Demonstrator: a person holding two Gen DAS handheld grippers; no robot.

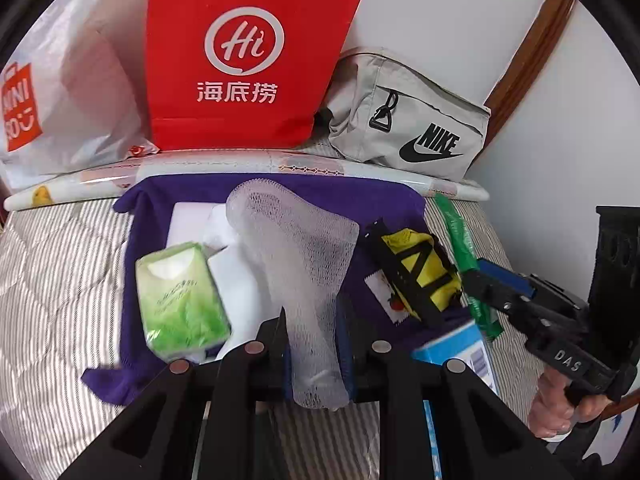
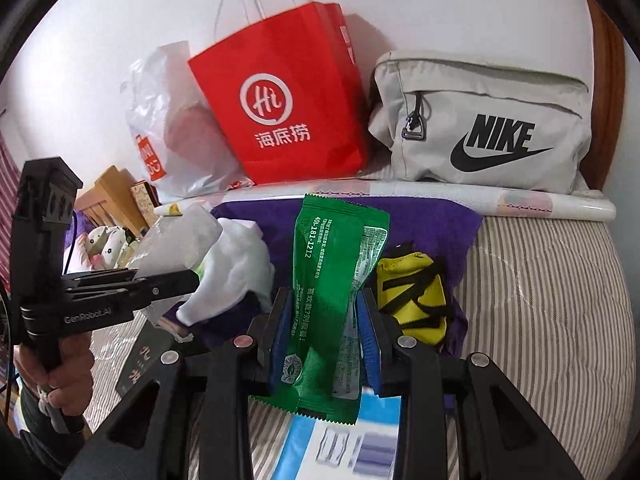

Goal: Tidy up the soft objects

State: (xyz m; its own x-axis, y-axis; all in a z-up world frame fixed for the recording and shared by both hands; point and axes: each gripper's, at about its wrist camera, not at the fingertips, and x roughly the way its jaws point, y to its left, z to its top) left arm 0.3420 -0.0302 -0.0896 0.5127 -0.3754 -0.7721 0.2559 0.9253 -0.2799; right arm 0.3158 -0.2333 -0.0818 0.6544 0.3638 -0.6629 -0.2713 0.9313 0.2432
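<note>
Foam netting sleeve (image 1: 298, 264) is hanging clamped in the left gripper (image 1: 316, 354) over the purple cloth (image 1: 360, 196), the right gripper (image 2: 326, 340) is pinching a green packet (image 2: 332, 280) beside it, striped bedding (image 2: 540, 280) lying open rightward.

**White mesh sleeve pinched at frame bottom**

The left gripper (image 1: 316, 354) clamps a white foam mesh sleeve (image 1: 296, 248) rising up the centre. Behind it a purple cloth (image 1: 360, 196) lies on the striped bed (image 1: 60, 272), carrying a green tissue pack (image 1: 180, 300) at left and a yellow pouch with black straps (image 1: 420, 272) at right.
</note>
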